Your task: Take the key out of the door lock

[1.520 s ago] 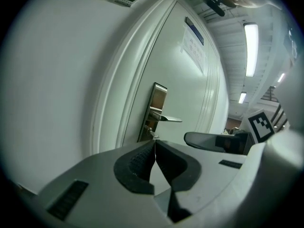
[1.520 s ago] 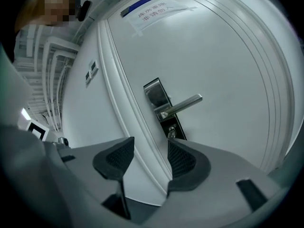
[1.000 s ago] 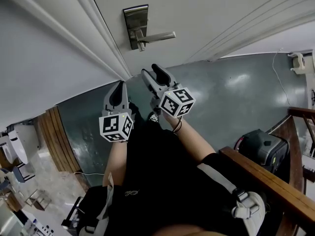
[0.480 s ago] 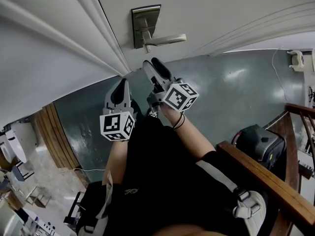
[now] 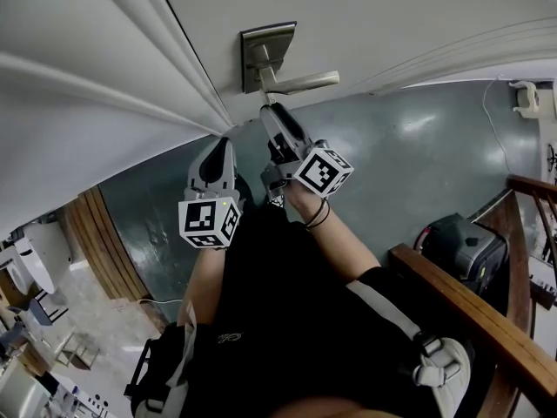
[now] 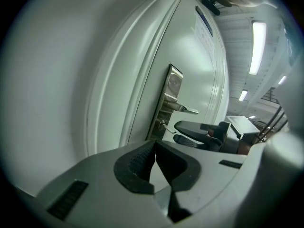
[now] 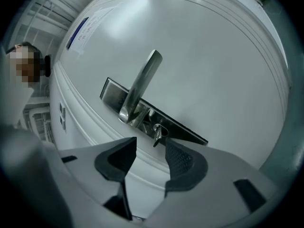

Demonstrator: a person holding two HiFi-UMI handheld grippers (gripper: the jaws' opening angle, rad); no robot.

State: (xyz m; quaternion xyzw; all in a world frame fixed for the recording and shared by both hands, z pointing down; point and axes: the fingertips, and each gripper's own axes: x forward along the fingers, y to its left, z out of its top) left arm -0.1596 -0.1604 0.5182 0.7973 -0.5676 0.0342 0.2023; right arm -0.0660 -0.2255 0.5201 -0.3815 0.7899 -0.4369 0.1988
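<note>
One white door [image 5: 392, 7] is filling the top of the head view, with a grey-green floor [image 5: 418, 164] spreading out beneath it. On the door a metal lock plate [image 5: 266, 55] is sitting near the frame edge, and a lever handle [image 5: 305, 82] is sticking out from it to the right.

The right claw [image 5: 277, 116] is reaching up just under the lever in the head view and is hiding the keyhole area there. The right gripper view is showing what the head view is not. The key [image 7: 156, 134] is sitting in the lock plate below the lever's hub, its bow hanging just beyond the tips of the right claw [image 7: 151, 144]. The jaws are standing apart and have just been closing. The key is lying in line with the gap, close to the right-hand pad, with neither pad pressing on it.

The left claw [image 5: 219, 146] is hanging lower and to the left, near the door frame and apart from the lock. In its own view the left claw [image 6: 155, 146] is showing its pads meeting at the tips with nothing between them. That view is also catching the plate side-on, with the small key [image 6: 163, 124] jutting out and the right claw's dark jaws just beside it.
</note>
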